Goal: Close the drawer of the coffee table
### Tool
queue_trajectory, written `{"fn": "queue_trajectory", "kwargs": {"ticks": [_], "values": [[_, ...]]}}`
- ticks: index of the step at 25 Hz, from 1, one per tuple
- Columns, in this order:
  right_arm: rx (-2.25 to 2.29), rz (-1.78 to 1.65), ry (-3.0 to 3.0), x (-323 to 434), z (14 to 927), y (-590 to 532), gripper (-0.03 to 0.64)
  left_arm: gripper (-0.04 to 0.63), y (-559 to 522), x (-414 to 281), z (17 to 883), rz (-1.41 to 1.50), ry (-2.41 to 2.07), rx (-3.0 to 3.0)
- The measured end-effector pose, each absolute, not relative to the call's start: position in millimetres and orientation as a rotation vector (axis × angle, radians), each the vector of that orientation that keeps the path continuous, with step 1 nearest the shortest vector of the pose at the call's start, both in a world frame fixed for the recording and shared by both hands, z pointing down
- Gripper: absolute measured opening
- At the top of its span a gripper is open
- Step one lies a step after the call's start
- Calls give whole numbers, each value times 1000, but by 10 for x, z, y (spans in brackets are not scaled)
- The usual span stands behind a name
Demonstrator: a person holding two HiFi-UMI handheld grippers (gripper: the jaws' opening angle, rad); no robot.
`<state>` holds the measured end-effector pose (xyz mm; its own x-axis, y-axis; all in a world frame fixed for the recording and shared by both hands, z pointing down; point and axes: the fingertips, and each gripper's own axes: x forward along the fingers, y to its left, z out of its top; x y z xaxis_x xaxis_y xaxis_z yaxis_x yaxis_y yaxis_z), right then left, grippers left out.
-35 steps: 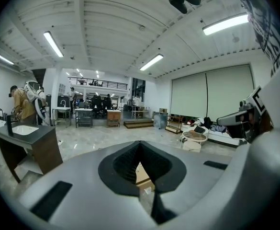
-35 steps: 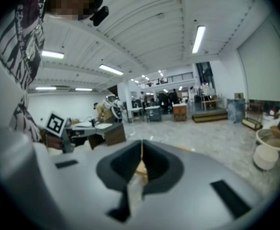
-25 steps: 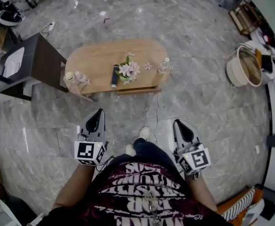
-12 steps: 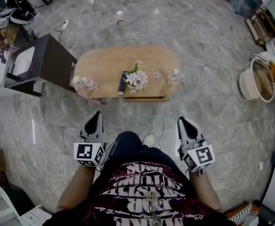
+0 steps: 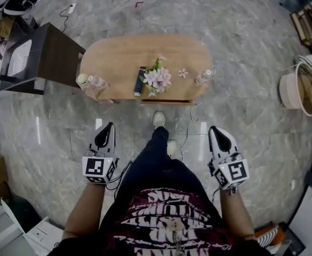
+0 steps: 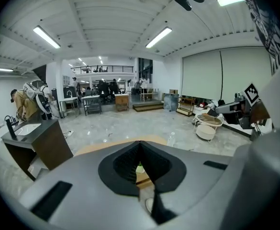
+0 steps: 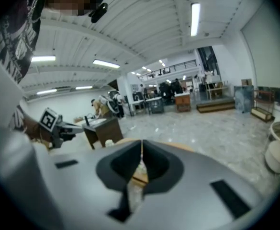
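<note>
Nothing here I can read: the white lettering on my shirt (image 5: 169, 217) runs upside down, too warped to make out.

The coffee table (image 5: 118, 63) and its drawer (image 5: 166, 102) are seen as light wood, smooth and matt. The floor (image 5: 252, 127) is laid in grey veined stone, polished glossy. The left gripper (image 5: 108, 127) and the right gripper (image 5: 216, 130) are cased in matt grey plastic.

Black T-shirt (image 5: 166, 217) with red-and-white print, dark trousers (image 5: 151, 159); the left gripper (image 5: 109, 126) and right gripper (image 5: 216, 129) are grey.
</note>
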<state>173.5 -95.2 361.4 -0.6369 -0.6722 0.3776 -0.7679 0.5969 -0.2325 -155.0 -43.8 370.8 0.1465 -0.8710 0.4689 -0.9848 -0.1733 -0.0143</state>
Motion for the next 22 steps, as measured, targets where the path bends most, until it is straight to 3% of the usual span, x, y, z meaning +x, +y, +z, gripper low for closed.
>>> {"fn": "queue_trajectory", "kwargs": {"ticks": [11, 22], "values": [[1019, 555, -2454, 1369, 4632, -1625, 35, 23, -1100, -1526, 5118, 673, -1558, 2145], [818, 522, -2327, 1181, 6438, -1943, 35, 23, -1304, -1638, 6892, 832, -1314, 2081]]}}
